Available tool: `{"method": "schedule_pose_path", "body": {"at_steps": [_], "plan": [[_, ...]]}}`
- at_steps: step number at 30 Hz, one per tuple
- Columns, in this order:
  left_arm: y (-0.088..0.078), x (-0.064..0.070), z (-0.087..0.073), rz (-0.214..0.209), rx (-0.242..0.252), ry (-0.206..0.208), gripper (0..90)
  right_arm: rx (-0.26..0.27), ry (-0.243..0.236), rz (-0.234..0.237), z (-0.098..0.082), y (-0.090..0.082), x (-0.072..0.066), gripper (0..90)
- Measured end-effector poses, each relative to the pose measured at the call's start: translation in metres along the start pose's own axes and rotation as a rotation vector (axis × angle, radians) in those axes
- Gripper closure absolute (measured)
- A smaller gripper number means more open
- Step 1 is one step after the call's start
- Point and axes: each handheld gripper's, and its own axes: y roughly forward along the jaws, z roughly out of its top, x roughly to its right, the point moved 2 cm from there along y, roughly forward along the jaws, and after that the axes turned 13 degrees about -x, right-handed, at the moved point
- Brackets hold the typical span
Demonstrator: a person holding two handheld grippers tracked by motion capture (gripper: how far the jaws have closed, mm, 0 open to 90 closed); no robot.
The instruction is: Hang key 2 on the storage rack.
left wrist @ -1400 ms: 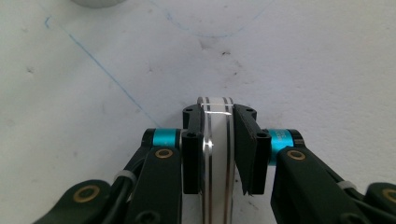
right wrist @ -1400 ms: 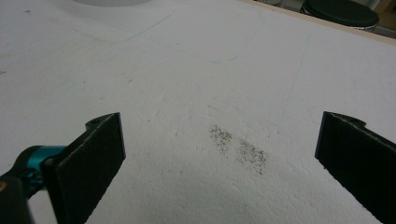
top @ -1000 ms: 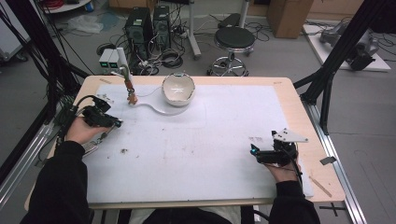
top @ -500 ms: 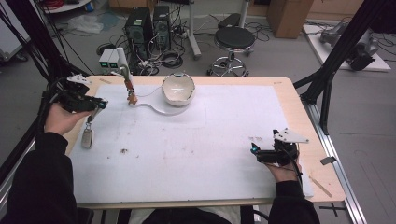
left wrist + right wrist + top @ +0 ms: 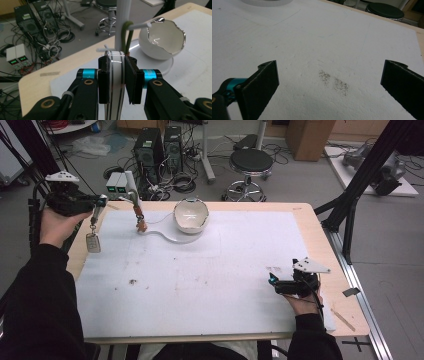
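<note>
My left gripper (image 5: 100,201) is held up off the table's far left corner, shut on a silvery key ring (image 5: 115,77) that stands upright between its jaws. From the ring a grey key fob (image 5: 93,242) dangles on a short chain, clear of the table. Just beyond the gripper (image 5: 117,62) rises a white stand pole (image 5: 123,22) with a green hook (image 5: 124,35). My right gripper (image 5: 272,280) rests low at the table's near right, open, its jaws wide apart with bare white mat (image 5: 324,50) between them.
A white eggshell-shaped bowl (image 5: 191,215) sits on the stand's flat white base (image 5: 167,235) at the far middle. A small brown item (image 5: 142,225) hangs by the pole. Dark smudges (image 5: 334,83) mark the mat. Beyond the table stand computers, cables and a stool.
My left gripper has lifted the key ring and fob off the mat and carried them up toward the far left corner. The right gripper has stayed put.
</note>
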Motion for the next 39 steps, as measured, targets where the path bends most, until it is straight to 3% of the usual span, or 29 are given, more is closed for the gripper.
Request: {"method": "schedule_pose_path", "body": {"at_steps": [4, 8, 9, 14, 15, 19, 22, 25, 27, 31, 39], "plan": [[0.001, -0.002, 0.011, 0.020, 0.021, 0.004, 74.6, 0.000, 0.000, 0.003, 0.000, 0.000, -0.001, 0.6], [0.004, -0.011, 0.019, 0.012, 0.055, -0.034, 74.6, 0.001, -0.005, 0.003, 0.000, 0.000, -0.001, 0.6], [0.008, -0.015, 0.023, -0.010, 0.071, -0.056, 74.7, -0.001, -0.004, 0.003, 0.000, 0.000, -0.001, 0.6], [0.017, -0.021, 0.031, 0.009, 0.065, -0.067, 74.7, -0.001, -0.001, 0.003, 0.000, 0.001, -0.002, 0.6], [0.021, -0.026, 0.034, 0.013, 0.060, -0.089, 74.6, -0.002, 0.001, 0.002, 0.000, 0.001, -0.002, 0.6], [0.024, -0.032, 0.038, 0.019, 0.053, -0.115, 74.6, -0.009, -0.003, 0.002, 0.000, 0.001, -0.002, 0.6], [0.025, -0.039, 0.042, 0.037, 0.105, -0.150, 74.6, -0.018, -0.004, 0.001, 0.000, 0.002, -0.002, 0.6], [0.028, -0.044, 0.042, 0.025, 0.147, -0.217, 74.6, -0.023, -0.009, 0.000, 0.000, 0.002, -0.003, 0.6], [0.030, -0.044, 0.043, 0.025, 0.166, -0.237, 74.6, -0.029, -0.009, 0.002, 0.000, 0.003, -0.004, 0.6], [0.030, -0.042, 0.047, 0.070, 0.208, -0.251, 74.6, -0.027, -0.006, -0.003, 0.000, 0.002, -0.004, 0.6], [0.035, -0.042, 0.049, 0.083, 0.251, -0.278, 74.6, -0.021, -0.006, -0.005, -0.001, 0.001, -0.003, 0.6]]}}
